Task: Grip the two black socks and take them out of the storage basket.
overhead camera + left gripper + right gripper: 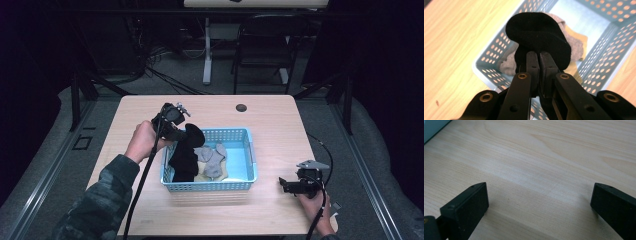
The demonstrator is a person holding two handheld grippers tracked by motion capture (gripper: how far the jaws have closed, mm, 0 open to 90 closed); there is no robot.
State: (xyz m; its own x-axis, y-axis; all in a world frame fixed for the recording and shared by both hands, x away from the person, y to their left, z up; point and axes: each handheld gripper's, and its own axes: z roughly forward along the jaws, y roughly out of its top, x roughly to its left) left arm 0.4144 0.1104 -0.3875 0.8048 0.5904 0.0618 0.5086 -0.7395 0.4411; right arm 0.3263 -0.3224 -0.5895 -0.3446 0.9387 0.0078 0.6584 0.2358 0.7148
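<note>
A black sock [186, 150] hangs from my left gripper [186, 133], which is shut on it above the left end of the light blue basket [250, 150]. In the left gripper view the black sock [541, 37] bulges over the closed jaws, with the basket [489, 65] below. A grey sock [212, 157] and a tan piece of cloth [202, 175] lie inside the basket. My right gripper [283, 184] rests low on the table at the right of the basket, open, with bare wood [539, 182] between its jaws.
The wooden table [280, 120] has a dark round hole [241, 108] near its far edge. A chair [265, 45] and a table leg [207, 50] stand on the floor behind. Cables trail from both grippers toward the person.
</note>
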